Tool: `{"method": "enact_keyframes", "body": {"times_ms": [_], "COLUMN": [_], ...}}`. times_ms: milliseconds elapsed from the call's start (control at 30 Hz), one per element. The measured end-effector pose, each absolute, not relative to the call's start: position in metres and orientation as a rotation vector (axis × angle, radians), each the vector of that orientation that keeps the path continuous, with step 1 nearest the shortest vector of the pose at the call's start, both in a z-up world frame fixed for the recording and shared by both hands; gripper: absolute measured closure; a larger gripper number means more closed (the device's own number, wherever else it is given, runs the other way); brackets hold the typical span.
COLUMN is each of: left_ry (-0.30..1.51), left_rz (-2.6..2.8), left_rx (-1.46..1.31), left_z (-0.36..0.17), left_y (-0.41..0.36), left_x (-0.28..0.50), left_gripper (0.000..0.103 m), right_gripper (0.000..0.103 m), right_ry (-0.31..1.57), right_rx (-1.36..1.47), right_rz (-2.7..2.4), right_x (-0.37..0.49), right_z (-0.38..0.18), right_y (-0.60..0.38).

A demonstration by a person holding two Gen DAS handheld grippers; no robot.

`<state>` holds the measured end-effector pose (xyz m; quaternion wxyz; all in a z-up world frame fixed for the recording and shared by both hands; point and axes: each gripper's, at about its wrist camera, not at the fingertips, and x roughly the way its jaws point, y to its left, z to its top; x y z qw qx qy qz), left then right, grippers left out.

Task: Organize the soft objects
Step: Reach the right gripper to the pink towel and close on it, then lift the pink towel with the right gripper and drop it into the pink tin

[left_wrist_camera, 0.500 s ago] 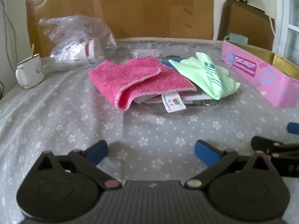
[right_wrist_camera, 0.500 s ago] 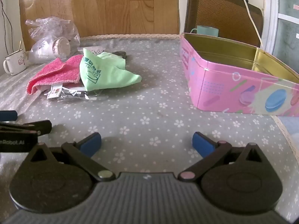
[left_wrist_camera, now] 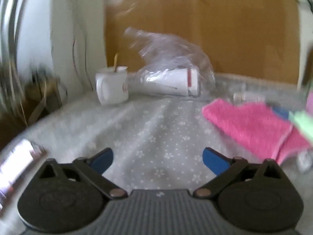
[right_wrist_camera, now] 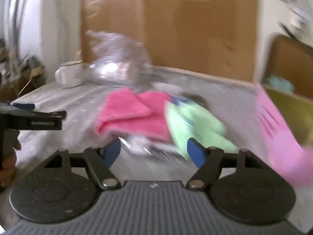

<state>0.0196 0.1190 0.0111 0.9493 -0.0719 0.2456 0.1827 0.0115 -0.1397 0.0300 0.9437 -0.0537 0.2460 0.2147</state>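
Note:
A pink fluffy cloth (right_wrist_camera: 135, 115) lies folded on the grey flowered tablecloth, with a light green cloth (right_wrist_camera: 193, 125) against its right side. In the left wrist view the pink cloth (left_wrist_camera: 252, 125) is at the right, and a sliver of the green cloth (left_wrist_camera: 302, 121) shows at the edge. My right gripper (right_wrist_camera: 153, 152) is open and empty, just in front of the two cloths. My left gripper (left_wrist_camera: 157, 159) is open and empty over bare tablecloth, left of the pink cloth. It also shows from the side in the right wrist view (right_wrist_camera: 33, 117). Both views are blurred.
A pink tin box (right_wrist_camera: 277, 129) with a gold inside stands at the right. A white mug (left_wrist_camera: 112, 87) and a clear plastic bag with a white cup (left_wrist_camera: 176, 82) lie at the back. Crinkly clear packaging (right_wrist_camera: 140, 145) lies under the cloths. A wooden board stands behind.
Both grippers have swung to the left. The right gripper has come close up to the cloths. The left one now faces the mug and bag, cloths at its right.

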Motion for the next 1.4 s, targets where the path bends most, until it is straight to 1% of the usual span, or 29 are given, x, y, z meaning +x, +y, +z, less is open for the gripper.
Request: {"method": "enact_keyframes", "body": {"times_ms": [67, 100, 167, 200, 233, 267, 300, 333, 367, 467, 567, 800, 833, 867, 900, 933, 967, 1000, 1033, 1067, 1233, 1267, 1300, 1333, 1367, 1400], "left_ry": [0.46, 0.45, 0.454, 0.458, 0.453, 0.451, 0.443, 0.436, 0.436, 0.445, 0.462, 0.581, 0.59, 0.596, 0.602, 0.612, 0.623, 0.635, 0.648, 0.654, 0.759, 0.786, 0.817, 0.792, 0.798, 0.803], "left_rz": [0.417, 0.419, 0.409, 0.407, 0.389, 0.387, 0.371, 0.365, 0.354, 0.338, 0.303, 0.162, 0.142, 0.122, 0.09, 0.034, -0.034, -0.088, -0.146, -0.193, -0.326, -0.329, -0.339, -0.333, -0.364, -0.388], "left_rx": [-0.208, -0.226, -0.234, -0.235, -0.228, -0.219, -0.206, -0.197, -0.194, -0.194, -0.212, -0.233, -0.225, -0.225, -0.24, -0.265, -0.285, -0.287, -0.275, -0.258, -0.177, -0.174, -0.179, -0.152, -0.134, -0.136], "left_z": [0.013, 0.011, 0.01, 0.009, 0.008, 0.007, 0.004, 0.006, 0.009, 0.013, 0.015, 0.01, 0.011, 0.013, 0.016, 0.019, 0.022, 0.024, 0.027, 0.029, 0.023, 0.018, 0.012, 0.011, 0.012, 0.015], "left_y": [0.129, 0.132, 0.131, 0.129, 0.134, 0.132, 0.136, 0.136, 0.138, 0.143, 0.154, 0.156, 0.151, 0.145, 0.138, 0.129, 0.117, 0.106, 0.09, 0.075, 0.007, -0.001, -0.009, -0.016, -0.021, -0.024], "left_x": [0.017, 0.015, 0.019, 0.022, 0.017, 0.015, 0.013, 0.009, 0.008, 0.007, 0.007, 0.017, 0.014, 0.01, 0.007, 0.002, -0.003, -0.007, -0.01, -0.013, 0.002, 0.006, 0.008, 0.001, -0.002, -0.005], "left_gripper": [0.001, 0.001, 0.0, 0.0, 0.0, 0.0, 0.0, 0.0, 0.0, 0.0, 0.0, 0.0, 0.0, 0.0, 0.0, 0.0, 0.0, 0.0, 0.0, 0.0, 0.0, 0.003, 0.006, 0.014, 0.039, 0.051], "right_gripper": [0.023, 0.019, 0.018, 0.02, 0.026, 0.055, 0.073, 0.086, 0.09, 0.091, 0.091, 0.09, 0.09, 0.085, 0.079, 0.071, 0.045, 0.025, 0.019, 0.013, 0.009, 0.01, 0.02, 0.038, 0.073, 0.077], "right_ry": [0.5, 0.497, 0.506, 0.519, 0.529, 0.522, 0.499, 0.47, 0.448, 0.447, 0.414, 0.55, 0.558, 0.561, 0.56, 0.564, 0.573, 0.58, 0.586, 0.583, 0.567, 0.583, 0.595, 0.62, 0.626, 0.595], "right_rx": [-0.164, -0.191, -0.288, -0.339, -0.375, -0.41, -0.456, -0.492, -0.499, -0.394, -0.398, -0.257, -0.242, -0.229, -0.218, -0.204, -0.186, -0.163, -0.135, -0.105, -0.086, -0.099, -0.109, -0.117, -0.112, -0.118], "right_rz": [0.493, 0.518, 0.546, 0.551, 0.552, 0.548, 0.539, 0.531, 0.527, 0.577, 0.597, 0.639, 0.625, 0.596, 0.563, 0.534, 0.515, 0.506, 0.505, 0.506, 0.566, 0.583, 0.594, 0.596, 0.588, 0.594], "right_x": [0.03, 0.036, 0.056, 0.066, 0.077, 0.082, 0.084, 0.084, 0.077, 0.062, 0.039, -0.028, -0.036, -0.042, -0.049, -0.053, -0.055, -0.055, -0.055, -0.053, -0.044, -0.037, -0.032, -0.02, -0.016, -0.018], "right_z": [0.035, 0.035, 0.029, 0.024, 0.018, 0.011, 0.008, 0.008, 0.008, 0.028, 0.034, 0.026, 0.024, 0.023, 0.021, 0.02, 0.019, 0.02, 0.02, 0.021, 0.016, 0.012, 0.006, 0.001, -0.006, -0.007], "right_y": [-0.107, -0.092, -0.059, -0.045, -0.033, -0.025, -0.02, -0.016, -0.018, -0.038, -0.057, -0.139, -0.15, -0.159, -0.166, -0.174, -0.181, -0.188, -0.194, -0.2, -0.195, -0.189, -0.186, -0.175, -0.178, -0.173]}}
